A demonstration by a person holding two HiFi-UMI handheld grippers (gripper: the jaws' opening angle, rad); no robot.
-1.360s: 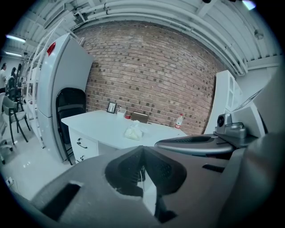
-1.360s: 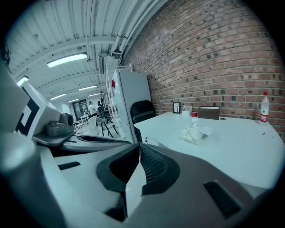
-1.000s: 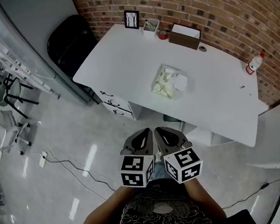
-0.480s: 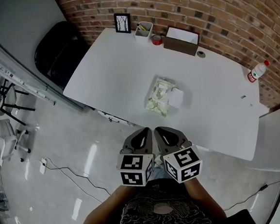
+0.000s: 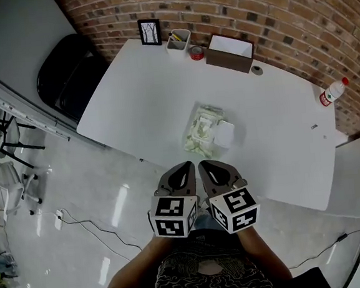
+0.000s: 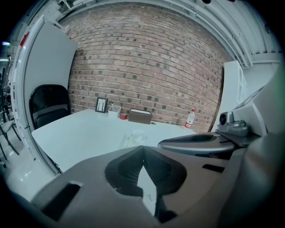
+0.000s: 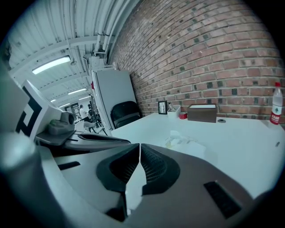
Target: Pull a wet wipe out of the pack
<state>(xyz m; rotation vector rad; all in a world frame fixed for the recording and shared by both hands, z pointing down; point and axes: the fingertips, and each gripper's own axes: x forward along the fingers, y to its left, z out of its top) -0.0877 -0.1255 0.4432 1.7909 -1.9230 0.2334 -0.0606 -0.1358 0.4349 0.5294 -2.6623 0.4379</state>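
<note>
The wet wipe pack (image 5: 202, 131) lies near the middle of the white table (image 5: 138, 100), pale green and crinkled, with its white lid (image 5: 223, 134) flipped open to the right. It shows small in the left gripper view as pack (image 6: 133, 139) and in the right gripper view as pack (image 7: 182, 140). My left gripper (image 5: 183, 169) and right gripper (image 5: 209, 167) hang side by side over the floor, short of the table's near edge. Both are shut with nothing between the jaws. The tips meet on the left gripper (image 6: 143, 147) and on the right gripper (image 7: 140, 145).
Along the brick wall stand a picture frame (image 5: 150, 32), a pen holder (image 5: 178, 41), a red tape roll (image 5: 196, 53), a brown box (image 5: 230, 53) and a bottle (image 5: 329, 93). A black chair (image 5: 67, 75) sits left of the table. A cable (image 5: 94, 232) runs across the floor.
The table and the pack have drawn nearer and slid down-left in the head view. Both grippers keep their place in the frame and stay shut.
</note>
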